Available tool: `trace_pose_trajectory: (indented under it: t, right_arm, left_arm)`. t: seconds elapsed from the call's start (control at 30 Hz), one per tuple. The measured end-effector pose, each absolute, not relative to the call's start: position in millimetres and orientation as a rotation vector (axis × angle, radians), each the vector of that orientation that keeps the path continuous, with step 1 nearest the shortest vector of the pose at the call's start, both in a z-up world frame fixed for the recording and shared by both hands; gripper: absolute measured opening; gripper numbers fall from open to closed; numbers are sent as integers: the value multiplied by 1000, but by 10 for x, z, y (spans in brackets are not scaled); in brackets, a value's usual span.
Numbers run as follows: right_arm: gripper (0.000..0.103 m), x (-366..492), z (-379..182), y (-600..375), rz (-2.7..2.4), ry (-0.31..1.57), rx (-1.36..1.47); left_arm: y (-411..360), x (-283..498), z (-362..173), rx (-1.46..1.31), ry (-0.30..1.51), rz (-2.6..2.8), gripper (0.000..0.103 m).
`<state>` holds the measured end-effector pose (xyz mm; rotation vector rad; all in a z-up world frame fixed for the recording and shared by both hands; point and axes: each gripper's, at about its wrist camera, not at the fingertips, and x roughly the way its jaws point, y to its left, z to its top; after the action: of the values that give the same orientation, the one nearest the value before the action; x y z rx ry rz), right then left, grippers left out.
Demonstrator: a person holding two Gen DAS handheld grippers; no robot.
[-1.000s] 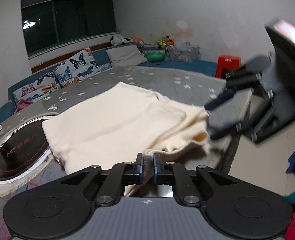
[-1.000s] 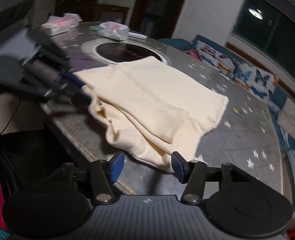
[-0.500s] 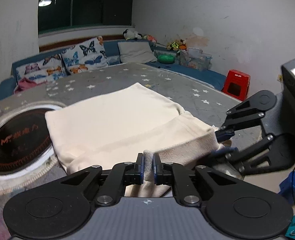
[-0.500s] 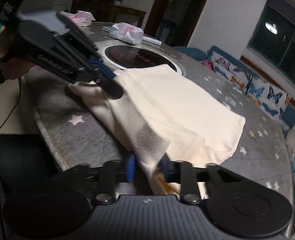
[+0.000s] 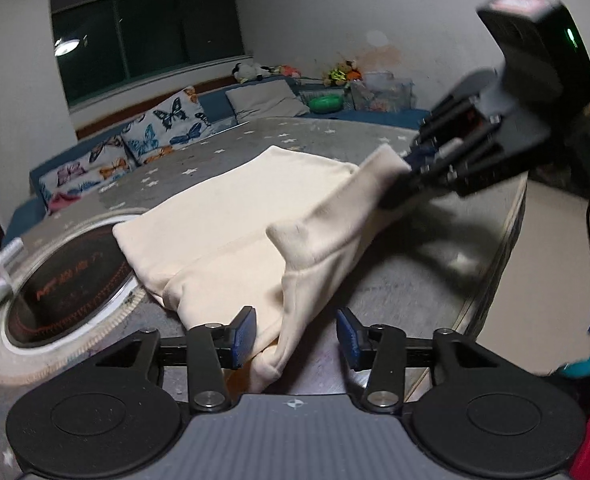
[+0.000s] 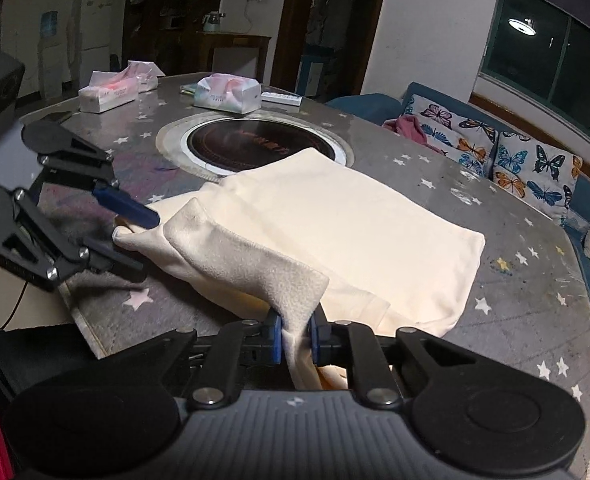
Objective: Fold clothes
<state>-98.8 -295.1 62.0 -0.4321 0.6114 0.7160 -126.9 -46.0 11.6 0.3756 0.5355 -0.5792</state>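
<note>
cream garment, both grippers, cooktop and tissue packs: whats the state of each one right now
cream garment: partly folded on the table, near edge lifted
right gripper: shut on the garment's near edge
left gripper: open, cloth lying between its fingers
cooktop: set into the table, garment corner overlapping its rim
tissue packs: lying flat behind the cooktop

Looking low along the left gripper (image 5: 295,334) toward the window and sofa (image 5: 107,160); looking low along the right gripper (image 6: 296,338) toward the doorway. Sitting close over the table (image 6: 515,248). Sharing, across the 2 views, the cream garment (image 5: 231,224) and inset round cooktop (image 6: 263,146).
</note>
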Motion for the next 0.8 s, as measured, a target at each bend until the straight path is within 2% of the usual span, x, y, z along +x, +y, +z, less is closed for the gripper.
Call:
trace_pose_trajectory:
  t: [0.03, 0.1, 0.17, 0.37, 0.8]
  right_arm:
    - [11, -1000, 623, -2951, 714, 607, -430]
    - [10, -1025, 626, -2957, 711, 597, -422]
    - [9, -1053, 634, -2967, 707, 589, -408]
    - [9, -1210, 765, -3054, 715, 541, -365]
    - [9, -2027, 1298, -3195, 809, 487, -386]
  left_arm:
    - [-469, -1276, 98, 398, 527, -574, 30]
    - [-448, -1258, 87, 406, 524, -567, 9]
    - [-401, -1247, 127, 365, 529, -574, 6]
    - [-322, -1354, 300, 298, 515, -590, 5]
    - [-251, -2128, 788, 291, 458, -647, 5]
